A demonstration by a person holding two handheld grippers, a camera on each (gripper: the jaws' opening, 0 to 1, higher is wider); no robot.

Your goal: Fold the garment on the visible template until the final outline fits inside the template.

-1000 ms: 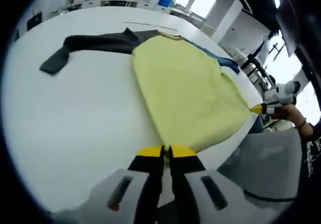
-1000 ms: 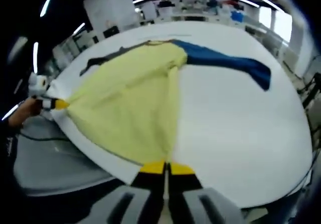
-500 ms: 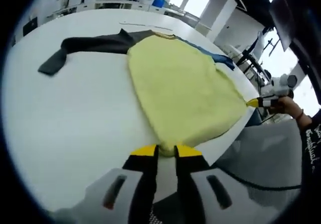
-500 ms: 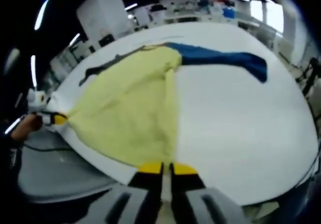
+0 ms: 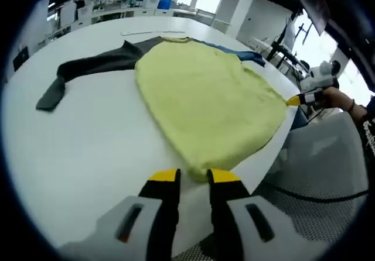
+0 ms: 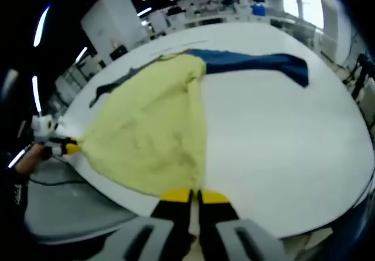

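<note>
While we look along the left tongs (image 5: pixel 193 176), their yellow-tipped jaws stand parted at the near hem of a garment (image 5: pixel 205 100), with a clear gap between them; a second ago they were pinched together on that hem. The garment lies flat on the white worktop (image 5: pixel 88 150), its yellow body (image 5: pixel 202 106) spread wide, a dark grey sleeve (image 5: pixel 88 68) reaching away on one side and a blue sleeve (image 6: pixel 252 62) on the other. From the right gripper view, the right tongs (image 6: pixel 194 196) sit at the hem's other corner, jaws nearly touching, much as before; we cannot tell whether cloth is caught between them. The yellow body now looks slacker and rounder than earlier.
</note>
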